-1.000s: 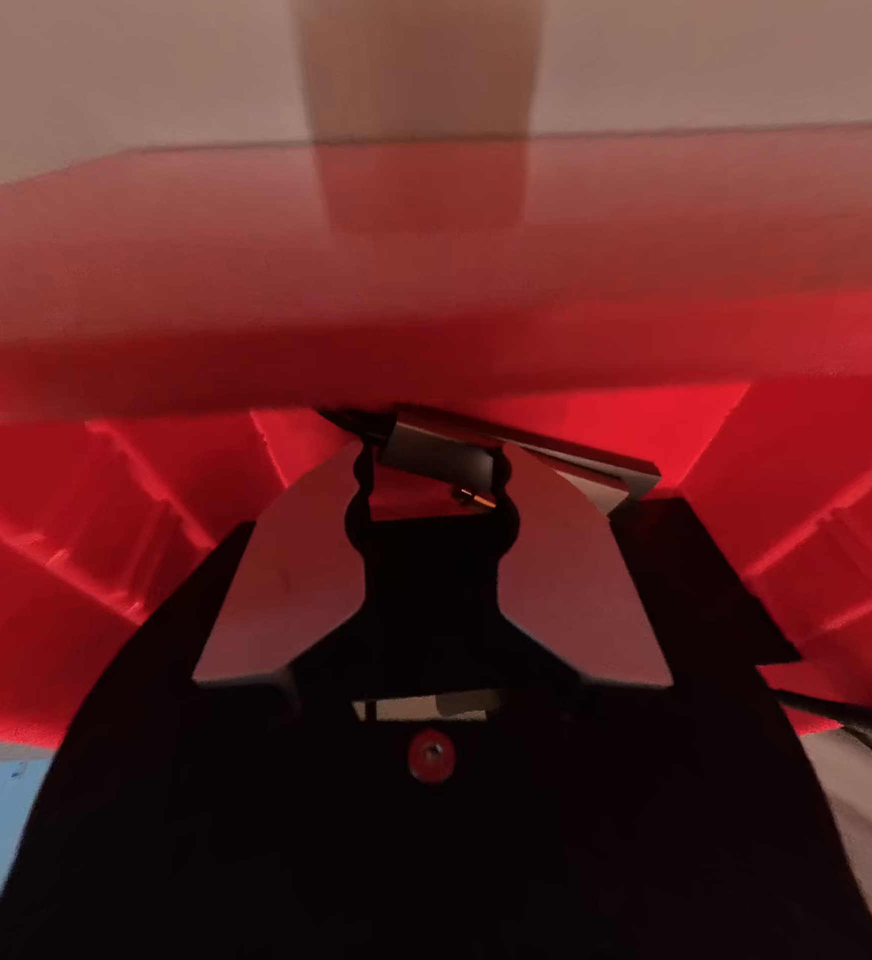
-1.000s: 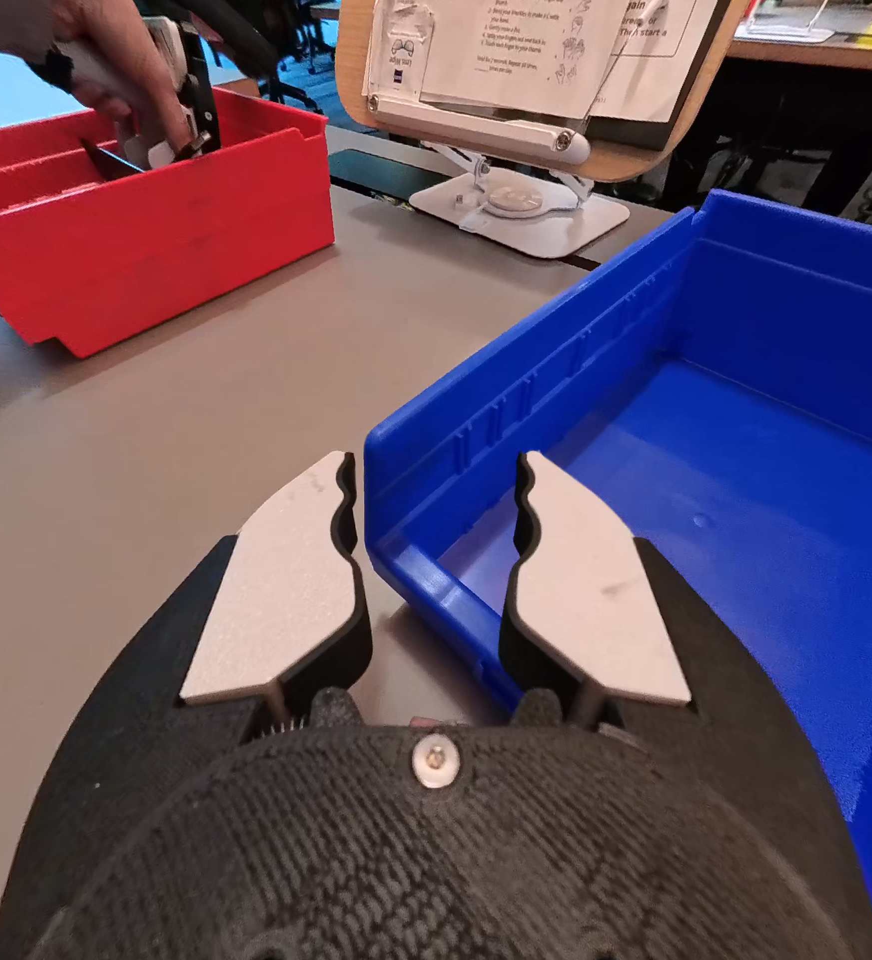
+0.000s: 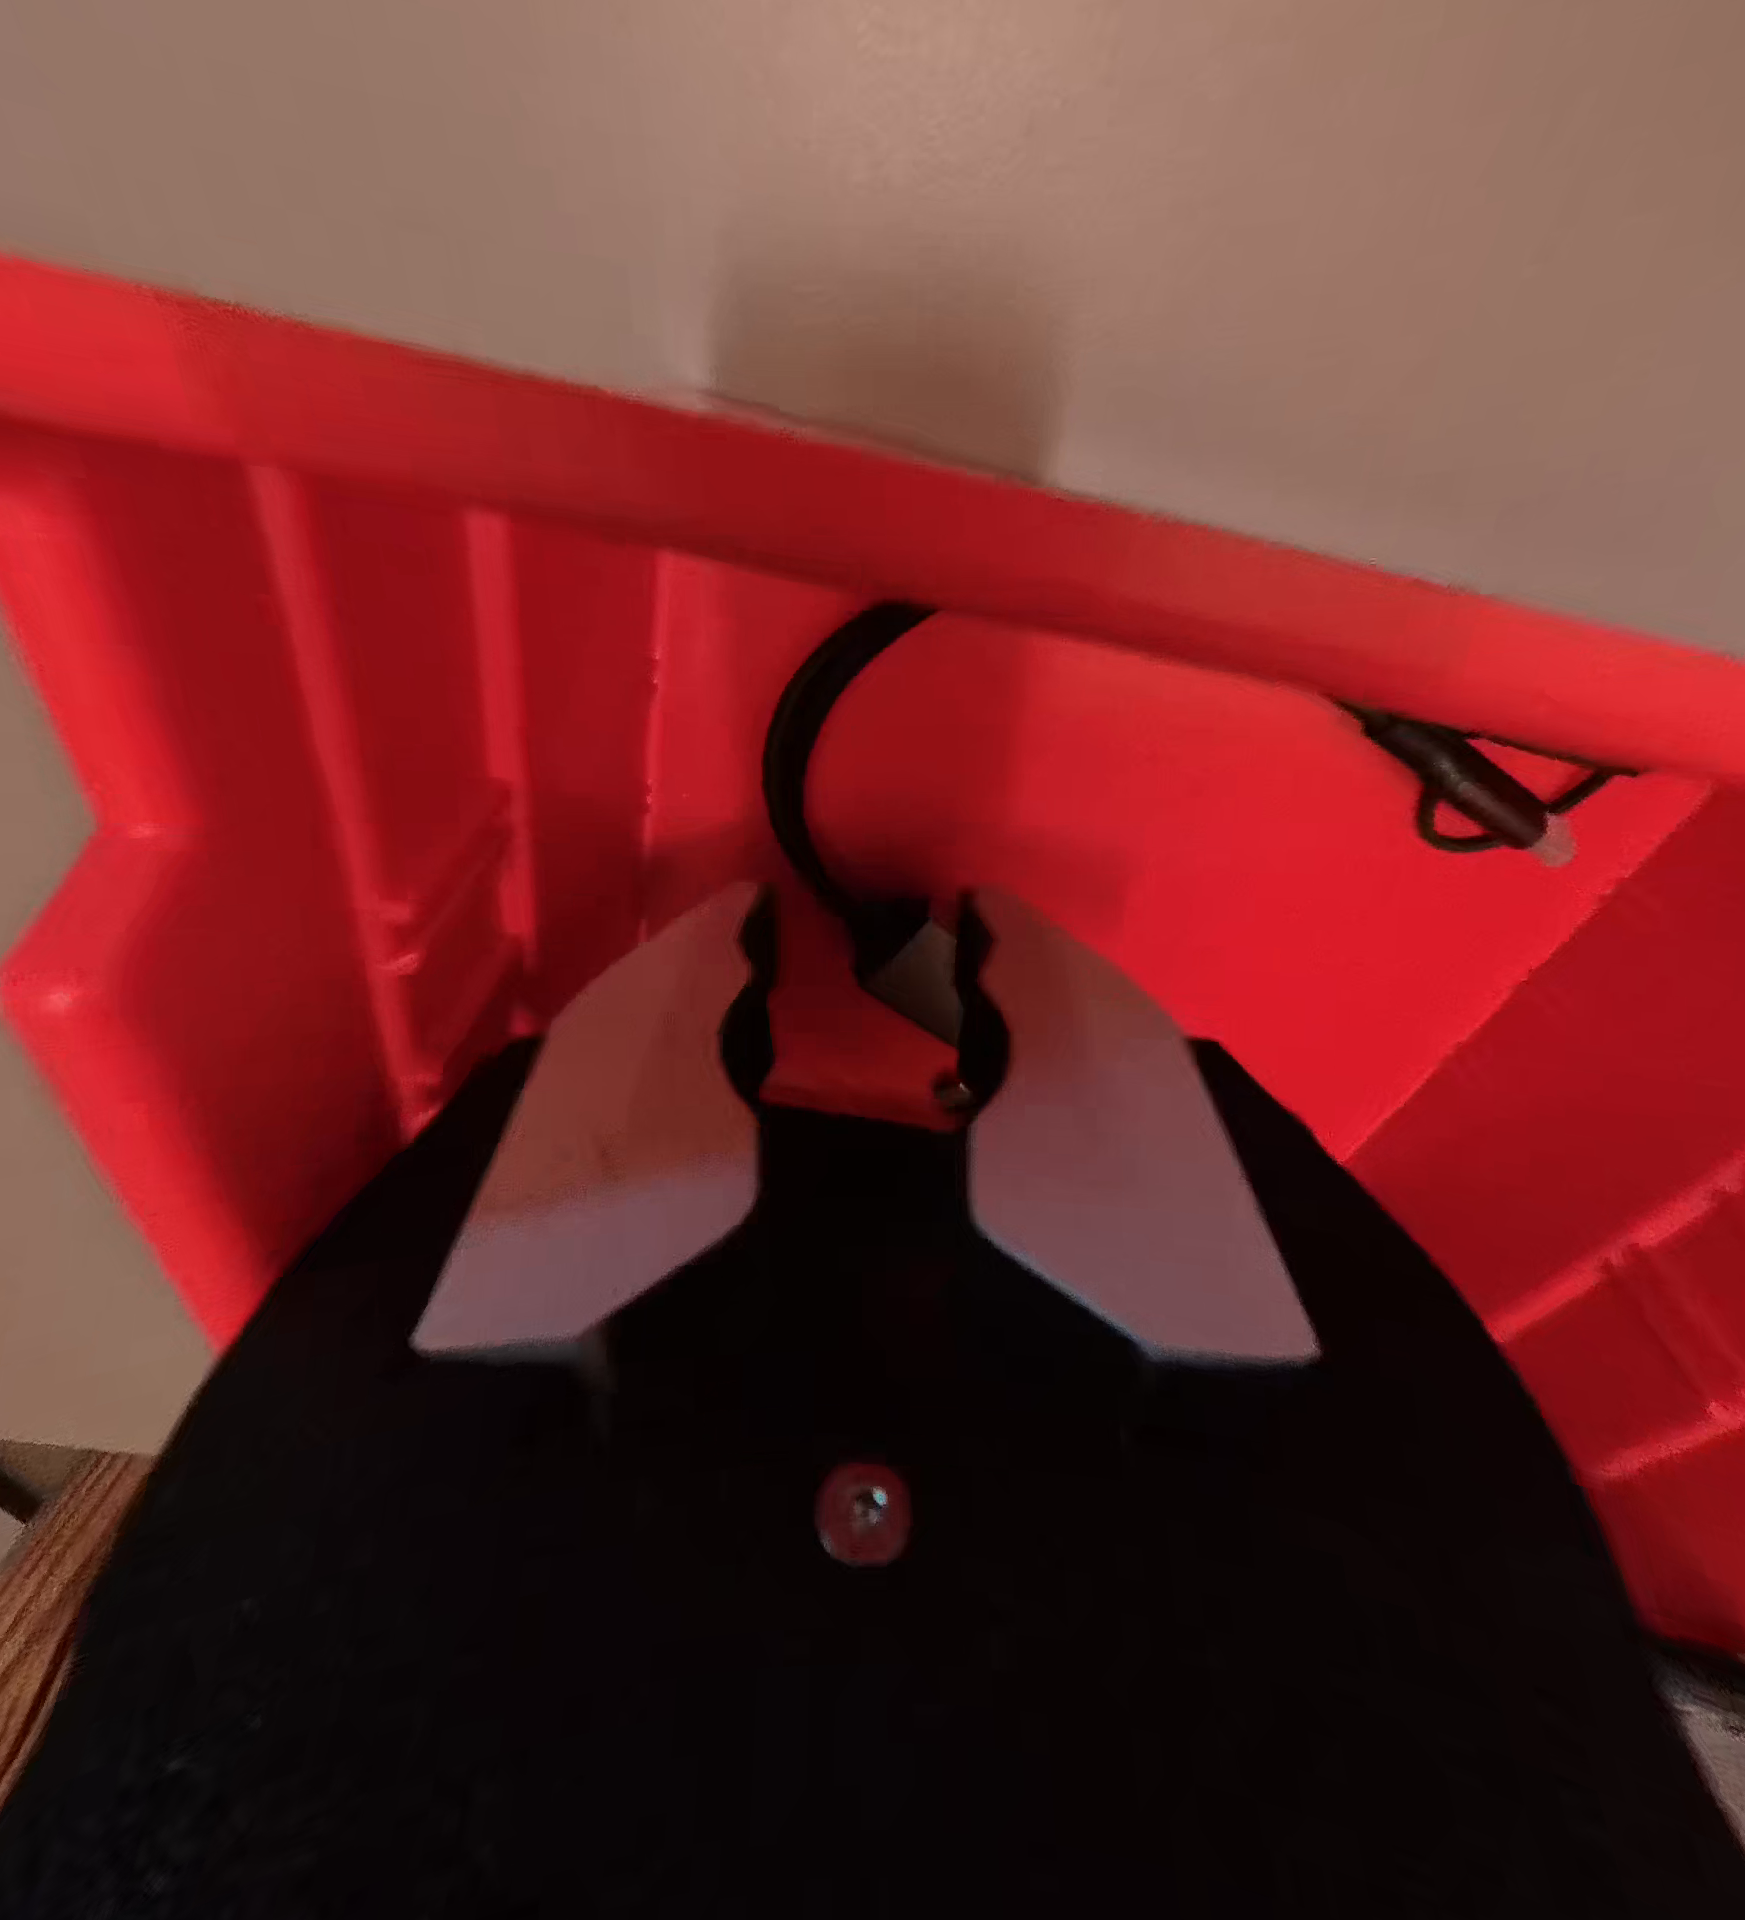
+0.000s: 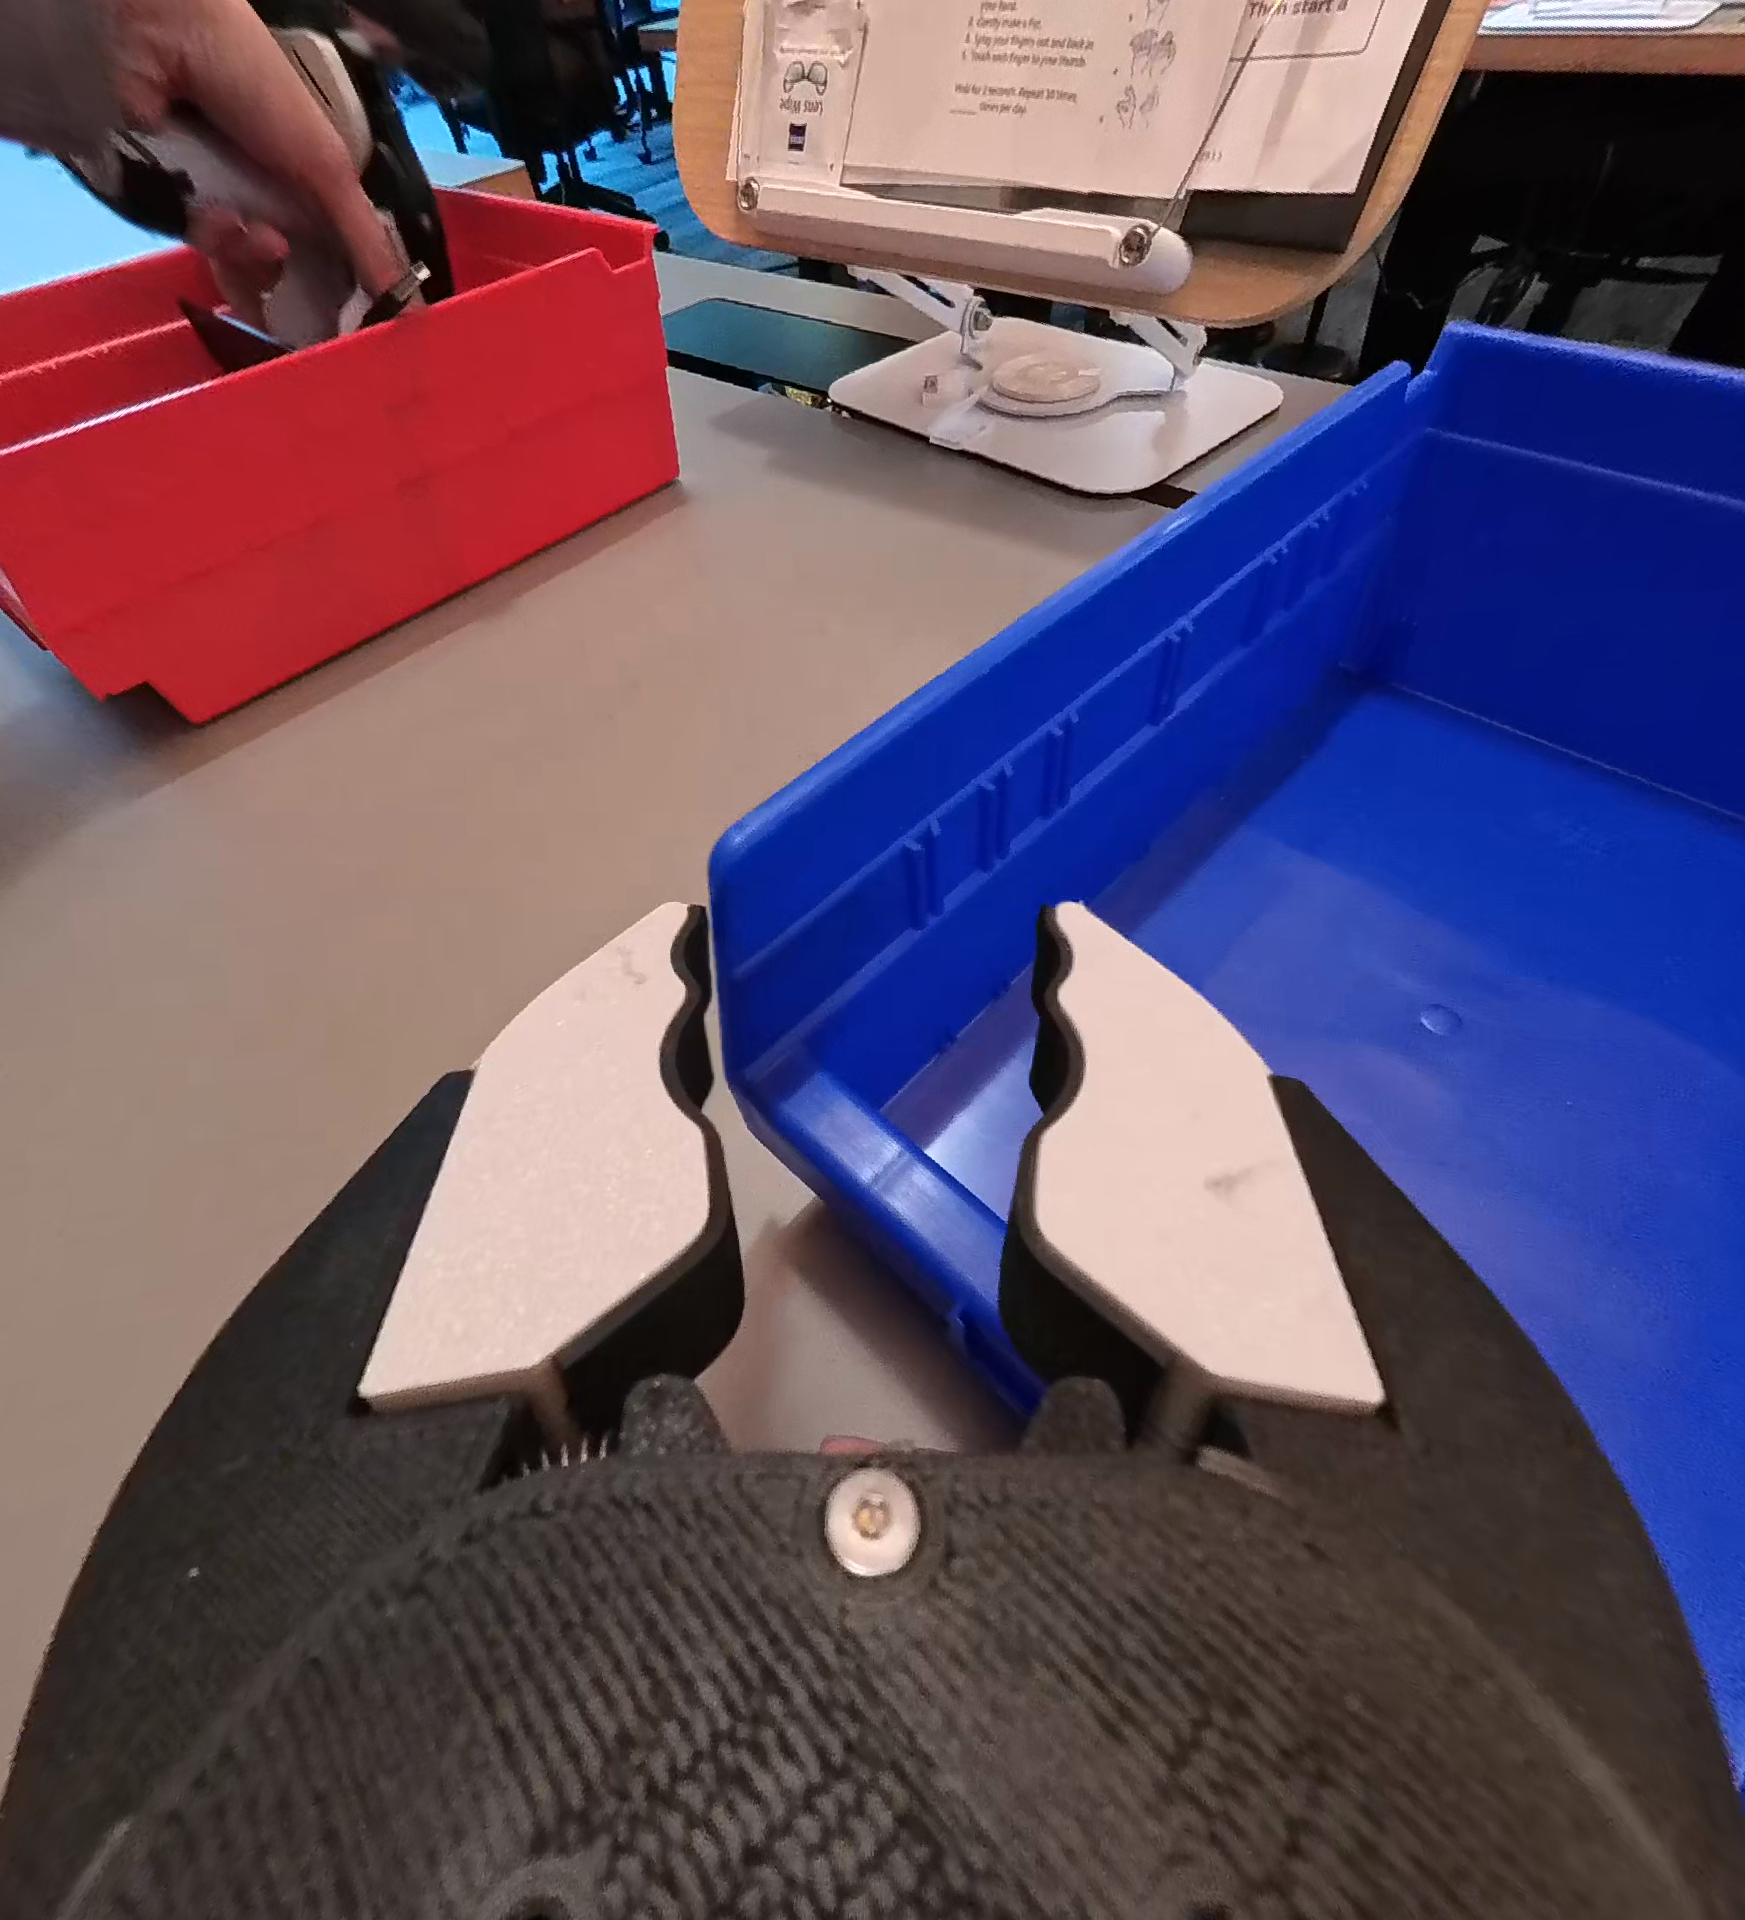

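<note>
We see the left gripper [image 3: 863, 935] inside the red bin [image 3: 1211, 873], fingers slightly parted around a small grey-and-black part [image 3: 912, 961] – grip unclear, frame blurred. A black cable loop [image 3: 795, 727] lies just beyond. The right gripper [image 4: 873, 997] is wide open, straddling the corner wall of the blue bin [image 4: 1055, 769] on the grey table [image 4: 328, 883] – holding nothing.

Left tongs [image 3: 863, 920]: rolled a little to one side, jaws parted by a narrow gap, blur hiding whether anything is gripped. From the right wrist view, far ahead and to the left of the right tongs [image 4: 873, 935], angled steeply down, clasped from above by a hand [image 4: 224, 177] with fingers curled round the handle. Right tongs: low, pointed forward, jaws spread wide, grey pads [image 4: 556, 1174] facing up.
</note>
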Available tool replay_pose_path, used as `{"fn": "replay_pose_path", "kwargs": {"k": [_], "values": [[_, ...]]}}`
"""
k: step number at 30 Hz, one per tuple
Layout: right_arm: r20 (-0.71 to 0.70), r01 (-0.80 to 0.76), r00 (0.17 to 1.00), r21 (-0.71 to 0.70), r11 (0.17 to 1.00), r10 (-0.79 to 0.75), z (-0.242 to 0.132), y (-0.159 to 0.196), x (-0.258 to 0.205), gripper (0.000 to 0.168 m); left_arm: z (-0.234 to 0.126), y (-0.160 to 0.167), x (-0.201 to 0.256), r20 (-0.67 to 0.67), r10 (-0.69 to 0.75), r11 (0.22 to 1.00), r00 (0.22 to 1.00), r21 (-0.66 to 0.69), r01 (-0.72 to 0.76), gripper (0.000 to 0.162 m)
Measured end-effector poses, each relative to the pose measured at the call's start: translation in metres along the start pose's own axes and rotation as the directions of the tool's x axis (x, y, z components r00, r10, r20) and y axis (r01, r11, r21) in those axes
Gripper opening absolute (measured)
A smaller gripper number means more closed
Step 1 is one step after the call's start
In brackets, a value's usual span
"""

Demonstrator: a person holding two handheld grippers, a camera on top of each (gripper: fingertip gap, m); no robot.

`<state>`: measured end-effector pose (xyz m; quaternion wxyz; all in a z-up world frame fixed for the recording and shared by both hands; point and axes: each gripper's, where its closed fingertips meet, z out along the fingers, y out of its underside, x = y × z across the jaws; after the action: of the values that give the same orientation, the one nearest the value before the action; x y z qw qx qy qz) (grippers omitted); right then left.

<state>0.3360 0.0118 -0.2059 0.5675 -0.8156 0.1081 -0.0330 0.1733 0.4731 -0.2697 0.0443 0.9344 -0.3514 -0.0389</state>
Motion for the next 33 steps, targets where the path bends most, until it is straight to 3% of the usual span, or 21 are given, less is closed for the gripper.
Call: {"fn": "replay_pose_path", "kwargs": {"k": [3, 4, 12, 21, 26, 33], "values": [[0.004, 0.000, 1.000, 0.010, 1.000, 0.000, 0.000, -0.002, -0.002, 0.060, 0.012, 0.001, -0.001, -0.015, -0.050, 0.999, 0.999, 0.007, 0.050, 0.023], [0.006, 0.002, 1.000, 0.008, 1.000, -0.002, 0.000, -0.002, -0.002, 0.060, 0.014, 0.000, -0.004, -0.005, -0.071, 0.997, 0.997, 0.018, 0.071, 0.011], [0.002, 0.013, 1.000, 0.025, 1.000, -0.013, -0.004, -0.009, -0.004, 0.059, -0.002, -0.006, -0.003, -0.083, -0.023, 0.992, 0.996, 0.119, 0.033, 0.007], [0.007, 0.072, 0.997, 0.043, 0.996, -0.072, -0.005, -0.022, -0.019, 0.059, -0.110, -0.001, 0.018, -0.342, 0.148, 0.910, 0.928, 0.414, 0.007, 0.003], [0.033, 0.142, 0.989, 0.076, 0.987, -0.145, -0.003, -0.036, -0.045, 0.059, -0.176, 0.022, 0.024, -0.393, 0.286, 0.777, 0.874, 0.629, 0.028, 0.002], [0.082, 0.263, 0.959, 0.109, 0.959, -0.272, 0.007, -0.047, -0.092, 0.060, -0.246, 0.073, 0.038, -0.536, 0.427, 0.647, 0.728, 0.743, 0.168, 0.003]]}}
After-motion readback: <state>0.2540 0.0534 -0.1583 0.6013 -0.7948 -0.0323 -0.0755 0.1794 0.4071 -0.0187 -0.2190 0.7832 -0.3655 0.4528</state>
